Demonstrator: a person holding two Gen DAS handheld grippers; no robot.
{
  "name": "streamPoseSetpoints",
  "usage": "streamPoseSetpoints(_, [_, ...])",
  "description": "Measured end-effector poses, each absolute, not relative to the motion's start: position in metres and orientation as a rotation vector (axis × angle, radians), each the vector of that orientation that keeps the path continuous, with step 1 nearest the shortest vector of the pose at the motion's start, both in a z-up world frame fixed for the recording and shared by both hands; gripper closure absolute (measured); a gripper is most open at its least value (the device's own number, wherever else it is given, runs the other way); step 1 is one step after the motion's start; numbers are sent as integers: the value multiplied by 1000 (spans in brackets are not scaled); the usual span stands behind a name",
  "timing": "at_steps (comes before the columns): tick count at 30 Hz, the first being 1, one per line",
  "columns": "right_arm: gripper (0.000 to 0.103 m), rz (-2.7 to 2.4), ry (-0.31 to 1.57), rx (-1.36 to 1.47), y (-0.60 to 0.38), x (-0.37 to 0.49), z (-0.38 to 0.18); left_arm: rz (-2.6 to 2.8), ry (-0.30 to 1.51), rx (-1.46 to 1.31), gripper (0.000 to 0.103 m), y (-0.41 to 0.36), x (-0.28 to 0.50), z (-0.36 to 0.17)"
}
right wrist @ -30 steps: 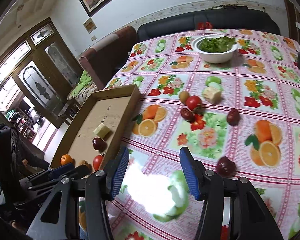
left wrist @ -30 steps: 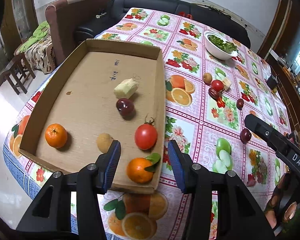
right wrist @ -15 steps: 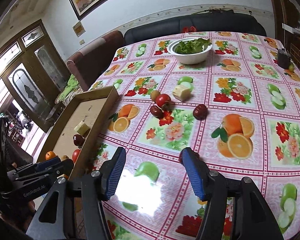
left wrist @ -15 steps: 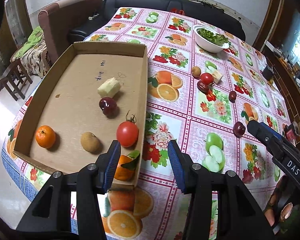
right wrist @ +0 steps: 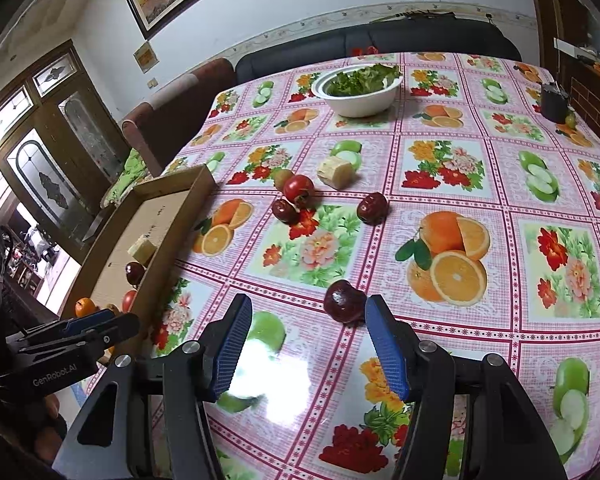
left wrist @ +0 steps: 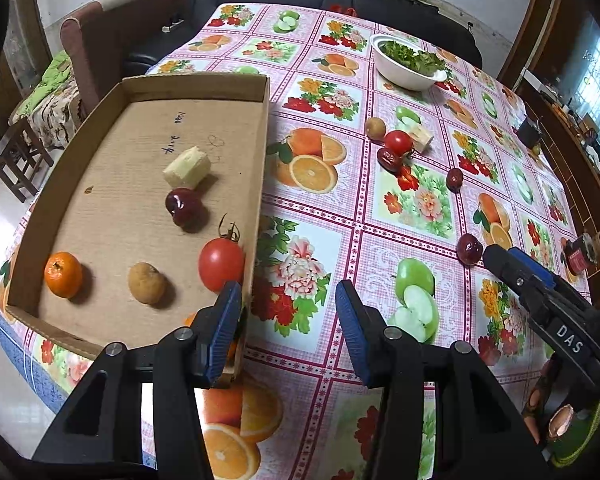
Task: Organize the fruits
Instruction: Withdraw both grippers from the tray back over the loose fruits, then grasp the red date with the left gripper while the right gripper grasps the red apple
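Note:
A cardboard tray lies at the table's left and holds an orange, a brown fruit, a tomato, a dark plum and a pale chunk. My left gripper is open and empty over the tablecloth, just right of the tray's near corner. My right gripper is open, with a dark red plum just ahead of its right finger. Further off lie a tomato, two more plums, a brown fruit and a pale chunk.
A white bowl of greens stands at the far end of the table. A dark cup stands at the far right. A sofa and an armchair stand beyond the table. The fruit-print cloth covers the table.
Both grippers have moved right and forward. The left one has left the tray and hangs over the cloth. The right one has closed in on the near plum. Both stay open.

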State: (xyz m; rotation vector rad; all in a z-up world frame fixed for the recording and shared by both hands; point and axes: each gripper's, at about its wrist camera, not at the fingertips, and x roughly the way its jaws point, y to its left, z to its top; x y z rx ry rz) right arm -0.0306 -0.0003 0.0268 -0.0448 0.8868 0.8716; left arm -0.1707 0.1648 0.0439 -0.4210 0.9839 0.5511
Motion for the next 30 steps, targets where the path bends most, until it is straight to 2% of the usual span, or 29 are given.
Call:
streamPoseSetpoints(9, [42,828,899,-104,10,-18,9,500,989,-439,52,168,-143,43])
streamPoseSetpoints(15, [42,801,907,-173,22,-5,-2,444,974,-389,52,161,-98,48])
streamPoseSetpoints(20, [44,807,904,-233,35,-4,-7,425,1017,-362,53,164,-56,31])
streamPoseSetpoints(21, [52,806,901,-244,36,-4,-8,426,1028,-358,53,166,-48,26])
streamPoseSetpoints(22, [66,805,902,-253,38,-4,-9,427,1042,-350,53,167,-41,21])
streamPoseSetpoints(23, [71,805,908,-258,38,-3,-11,428,1052,-346,53,168,-35,18])
streamPoseSetpoints(30, [72,831,925,-151,19,7,-2,423,1057,-352,53,173,-2,7])
